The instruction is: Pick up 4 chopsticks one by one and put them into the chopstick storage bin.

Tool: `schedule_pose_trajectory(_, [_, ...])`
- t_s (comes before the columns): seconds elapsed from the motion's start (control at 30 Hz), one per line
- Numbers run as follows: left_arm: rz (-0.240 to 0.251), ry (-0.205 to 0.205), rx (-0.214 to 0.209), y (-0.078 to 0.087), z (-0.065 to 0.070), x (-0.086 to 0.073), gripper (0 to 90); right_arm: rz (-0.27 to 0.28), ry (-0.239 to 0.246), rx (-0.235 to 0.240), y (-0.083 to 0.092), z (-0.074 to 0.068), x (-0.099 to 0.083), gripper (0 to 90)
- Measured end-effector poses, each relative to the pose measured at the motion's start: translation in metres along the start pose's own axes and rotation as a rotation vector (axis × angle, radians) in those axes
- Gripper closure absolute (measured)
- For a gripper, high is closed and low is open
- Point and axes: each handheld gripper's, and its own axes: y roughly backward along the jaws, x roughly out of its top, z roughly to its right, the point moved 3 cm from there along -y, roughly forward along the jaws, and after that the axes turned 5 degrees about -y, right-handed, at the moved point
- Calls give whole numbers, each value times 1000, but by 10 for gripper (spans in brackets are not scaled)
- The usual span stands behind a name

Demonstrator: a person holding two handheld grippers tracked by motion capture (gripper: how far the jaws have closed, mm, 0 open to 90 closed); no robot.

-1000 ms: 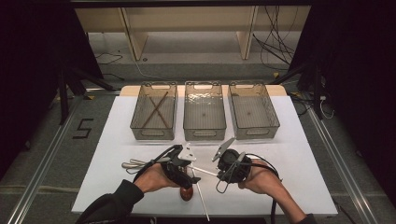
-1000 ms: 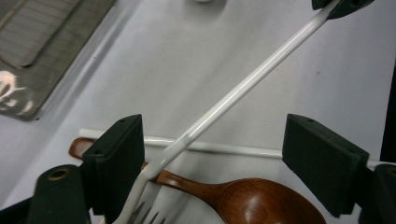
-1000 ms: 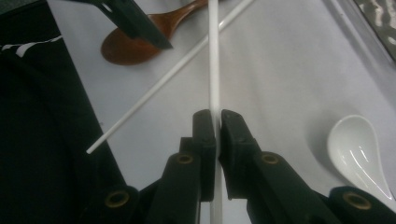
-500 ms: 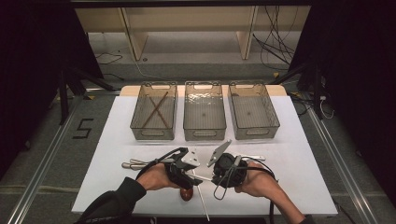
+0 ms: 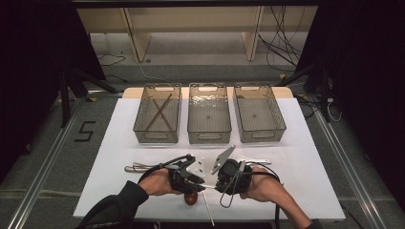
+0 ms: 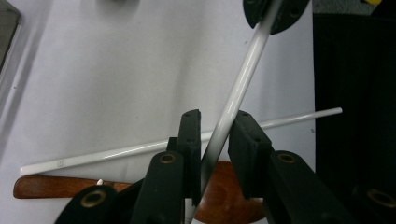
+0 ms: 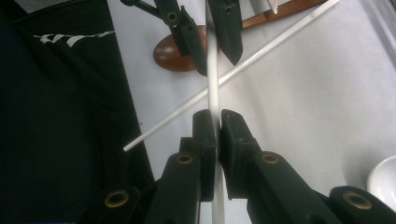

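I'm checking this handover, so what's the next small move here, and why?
Probably finish closing the left gripper on the white chopstick. Its jaws have just been closing and now bracket the stick, but a gap seems to remain on one side, while the right gripper is shut on it. The right should hold until the left grips firmly.

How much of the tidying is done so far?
Two brown wooden chopsticks already lie in the left clear bin. The right gripper pinches a white chopstick, and the left gripper has just been closing its jaws around it. A second white chopstick, a wooden spoon and metal cutlery wait on the white table.
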Motion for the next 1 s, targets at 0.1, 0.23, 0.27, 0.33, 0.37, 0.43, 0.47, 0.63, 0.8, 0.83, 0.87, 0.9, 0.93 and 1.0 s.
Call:
schedule_pose_trajectory(0.1, [-23,-36,-16,0,4,0,766,-6,20,19,-1,-1,-1,855])
schedule_pose_trajectory(0.23, [-42,-73,-49,0,9,1,798,-5,34,41,-4,0,-2,844])
schedule_pose_trajectory(0.27, [-43,-75,-64,0,10,1,811,-8,41,43,-4,0,-3,835])
schedule_pose_trajectory(0.33, [-47,-70,-76,1,14,2,828,-14,41,55,-4,1,-3,821])
schedule_pose_trajectory(0.37, [-51,-67,-77,1,14,2,830,-15,49,57,-3,2,-4,816])
schedule_pose_trajectory(0.43, [-56,-51,-76,3,13,2,832,0,38,55,-3,3,-3,796])
schedule_pose_trajectory(0.47, [-70,-52,-71,3,12,1,833,-1,32,48,-3,3,-3,745])
schedule_pose_trajectory(0.63, [-91,-2,-58,8,7,-3,834,54,8,7,8,7,-3,613])
schedule_pose_trajectory(0.8, [-100,60,-43,18,-2,-11,834,100,-22,-37,17,15,-5,518])
schedule_pose_trajectory(0.83, [-108,71,-40,21,-5,-14,834,110,-35,-56,18,16,-5,494])
schedule_pose_trajectory(0.87, [-111,89,-27,23,-8,-16,834,119,-42,-66,19,17,-5,478])
schedule_pose_trajectory(0.9, [-110,112,-23,25,-10,-19,834,125,-52,-77,21,17,-5,461])
schedule_pose_trajectory(0.93, [-109,126,-15,28,-13,-21,834,136,-65,-101,22,18,-5,436])
schedule_pose_trajectory(1.0, [-105,156,3,34,-18,-25,834,143,-75,-130,24,20,-5,404])
